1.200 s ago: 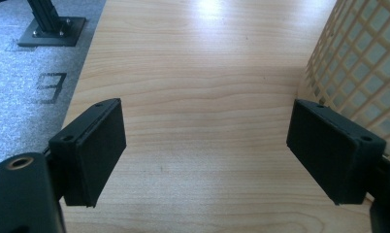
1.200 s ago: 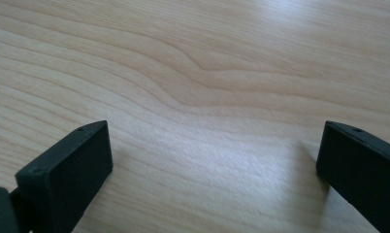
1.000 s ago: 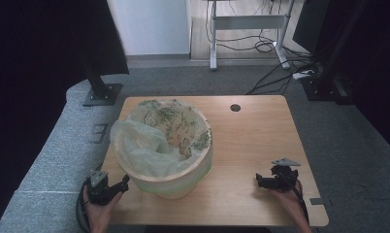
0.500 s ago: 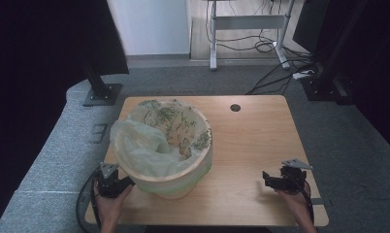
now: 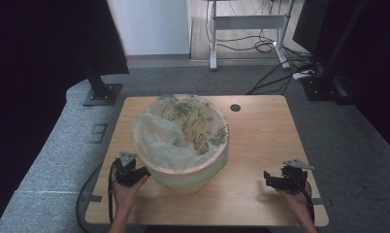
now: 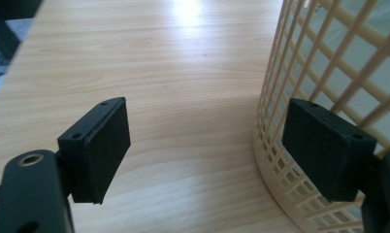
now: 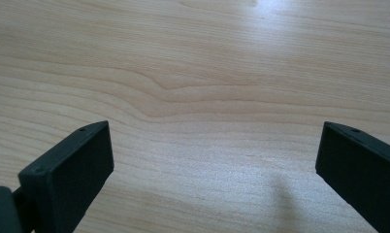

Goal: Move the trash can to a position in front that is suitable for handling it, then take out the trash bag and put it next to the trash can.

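Item one, at the left: the left gripper (image 5: 143, 172), held in the person's left hand (image 5: 123, 195), sits low at the near-left part of the wooden table (image 5: 261, 141). We record its jaws spread wide and holding nothing; in the left gripper view (image 6: 207, 150) one jaw stands over bare wood, the other right against the lattice wall of the basket — whether it touches, we cannot tell.

Item two, centre-left: a cream plastic lattice wastebasket (image 5: 193, 170), upright on the table, lined with a pale translucent bag (image 5: 159, 141) whose edge folds over the rim. A leaf-patterned green print shows on the far inner side. From the left gripper view we log the basket's grid wall (image 6: 324, 63) rising at the right, its foot resting on the wood.

Item three, toward the far edge right of the basket: a small dark round grommet hole (image 5: 235, 107) in the tabletop.

Item four, at the right: the right gripper (image 5: 266, 175), in the person's right hand (image 5: 295, 199), near the front-right corner, well apart from the basket. Its jaws (image 7: 212, 165) are released — wide apart, with bare wood grain between them.
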{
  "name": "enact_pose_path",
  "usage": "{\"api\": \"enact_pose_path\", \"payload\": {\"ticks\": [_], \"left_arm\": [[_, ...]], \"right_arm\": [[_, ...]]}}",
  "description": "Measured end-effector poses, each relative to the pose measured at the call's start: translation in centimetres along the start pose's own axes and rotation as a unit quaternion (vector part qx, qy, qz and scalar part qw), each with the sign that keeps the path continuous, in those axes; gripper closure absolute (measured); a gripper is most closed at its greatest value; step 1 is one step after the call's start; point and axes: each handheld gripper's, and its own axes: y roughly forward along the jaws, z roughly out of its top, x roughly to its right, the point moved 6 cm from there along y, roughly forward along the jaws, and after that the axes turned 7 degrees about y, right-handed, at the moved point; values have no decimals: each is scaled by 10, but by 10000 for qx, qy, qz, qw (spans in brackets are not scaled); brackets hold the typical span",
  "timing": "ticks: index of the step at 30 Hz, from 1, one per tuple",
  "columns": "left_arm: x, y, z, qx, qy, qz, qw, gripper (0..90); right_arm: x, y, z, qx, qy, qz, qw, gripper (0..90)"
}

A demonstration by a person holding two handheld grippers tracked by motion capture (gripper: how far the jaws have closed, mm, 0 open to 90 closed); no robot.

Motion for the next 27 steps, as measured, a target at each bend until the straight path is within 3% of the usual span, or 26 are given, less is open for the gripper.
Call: {"api": "enact_pose_path", "payload": {"ticks": [7, 8, 10, 12, 14, 15, 21, 24, 27], "left_arm": [[32, 16, 15, -21, 232, -274, 9994, 180], [39, 20, 17, -54, 386, -378, 9985, 172], [41, 21, 18, -64, 490, -393, 9980, 158], [30, 17, 14, -139, 627, -239, 9976, 143], [25, 14, 12, -87, 584, -231, 9980, 147], [16, 7, 6, -21, 455, -409, 9981, 147], [5, 3, -10, -89, 294, -674, 9973, 143], [3, -1, -6, 21, 144, -746, 9971, 142], [3, -7, -2, 119, 141, -827, 9964, 141]], "right_arm": [[0, 2, -2, -62, -16, -24, 10000, 6], [1, 2, -2, -71, -9, -36, 10000, 6], [1, 2, -2, -70, -3, -35, 10000, 6], [2, 1, -3, -55, 15, -47, 10000, 7], [3, 1, -3, -48, 12, -39, 10000, 7], [3, 1, -3, -40, 8, -30, 10000, 7], [4, 1, -3, -37, 38, 19, 10000, 7], [3, 0, -2, 52, 30, 58, 10000, 7], [3, -2, -1, 94, 30, 78, 9999, 7]]}}
